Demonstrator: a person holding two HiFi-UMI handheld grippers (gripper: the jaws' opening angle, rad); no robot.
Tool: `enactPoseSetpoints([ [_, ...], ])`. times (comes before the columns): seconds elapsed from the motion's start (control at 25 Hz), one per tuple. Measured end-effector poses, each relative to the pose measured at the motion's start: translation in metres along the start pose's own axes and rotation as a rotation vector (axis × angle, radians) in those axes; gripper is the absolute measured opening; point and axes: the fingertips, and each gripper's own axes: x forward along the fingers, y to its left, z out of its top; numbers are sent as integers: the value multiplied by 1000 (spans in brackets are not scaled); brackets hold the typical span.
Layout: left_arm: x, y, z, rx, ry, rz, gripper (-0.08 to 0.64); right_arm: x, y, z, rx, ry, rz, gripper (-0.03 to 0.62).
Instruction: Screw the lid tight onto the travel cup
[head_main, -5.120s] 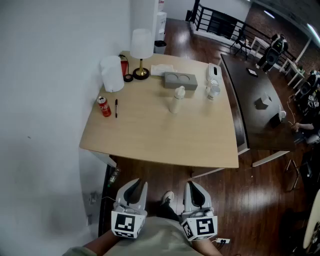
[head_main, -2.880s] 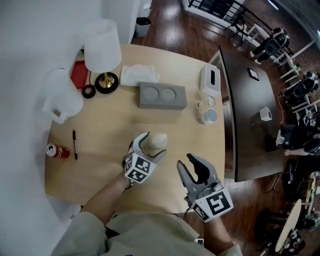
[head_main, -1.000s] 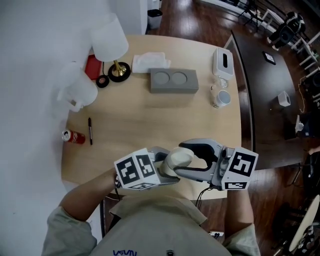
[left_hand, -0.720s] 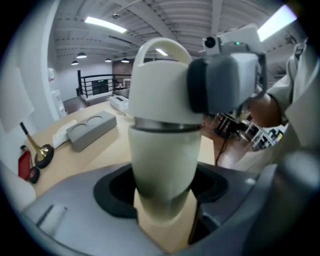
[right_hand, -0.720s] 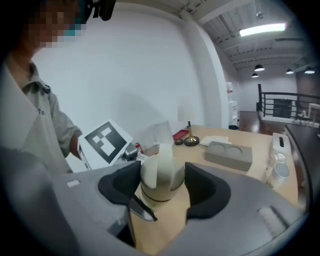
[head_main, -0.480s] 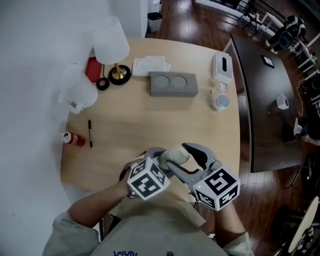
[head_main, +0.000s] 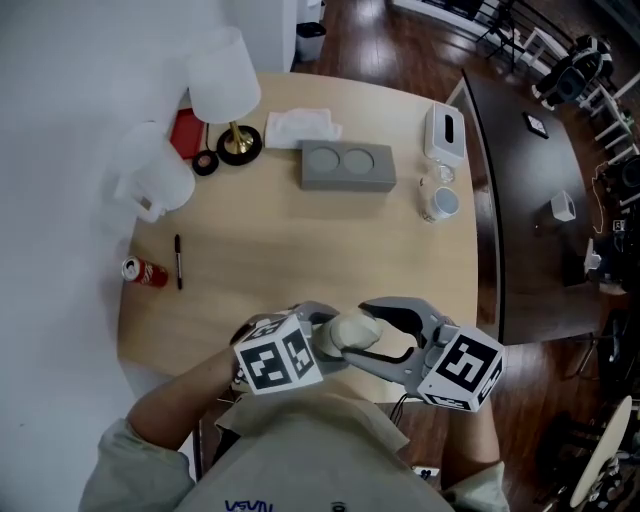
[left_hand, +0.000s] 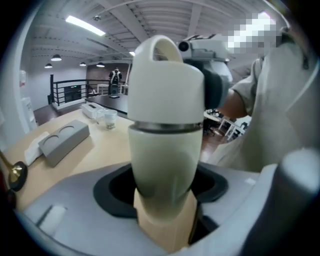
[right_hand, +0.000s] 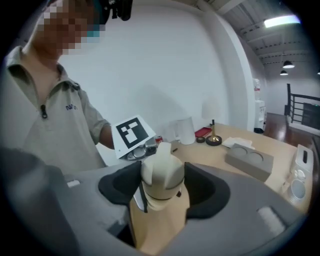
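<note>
Your left gripper (left_hand: 165, 186) has its fingers clamped on the lower body of the travel cup (left_hand: 165, 150). Your right gripper (right_hand: 162, 189) has its fingers closed on the lid (right_hand: 161, 172) from the opposite side. The lid sits on the cup, but I can't tell whether it's fully seated. The cup is off the surface, held over the near edge of the tabletop (head_main: 300, 250), right of the middle. The grey two-well block (head_main: 348, 165) is by the far edge, well apart.
</note>
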Motion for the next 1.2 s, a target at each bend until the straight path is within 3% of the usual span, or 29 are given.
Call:
enactPoseSetpoints([
  [0.16, -7, -30, 8, 24, -52, -182, 316, -7, 21, 8, -26, -42, 172, 270],
  [0.24, -7, -32, 9, -3, -69, -191, 316, -7, 21, 8, -22, -35, 164, 270],
  [0.32, -5, -19, 8, -48, -54, -114, 316, -4, 8, 4, 10, -24, 65, 270],
  [0.52, 7, 34, -9, -127, 40, 239, 316, 10, -31, -11, 213, 0, -250, 270],
  [0.6, 10, 46, -14, -159, 46, 325, 316, 15, -41, -14, 278, -10, -343, 270],
  [0.64, 11, 48, -14, -179, 38, 334, 316, 17, -43, -15, 292, -14, -367, 270],
  [0.68, 12, 47, -14, -202, 20, 311, 316, 18, -43, -15, 298, -19, -371, 270],
  [0.76, 11, 36, -8, -260, -47, 180, 316, 18, -38, -11, 311, -49, -314, 272],
  [0.92, -3, -7, 11, -401, -196, -232, 316, -1, -23, 9, 391, -195, -85, 287],
  [1.04, -18, -32, 20, -469, -255, -502, 316, -19, -20, 15, 468, -302, 82, 290],
  [1.2, -31, -40, 15, -450, -223, -668, 316, -24, -26, 5, 553, -366, 217, 290],
])
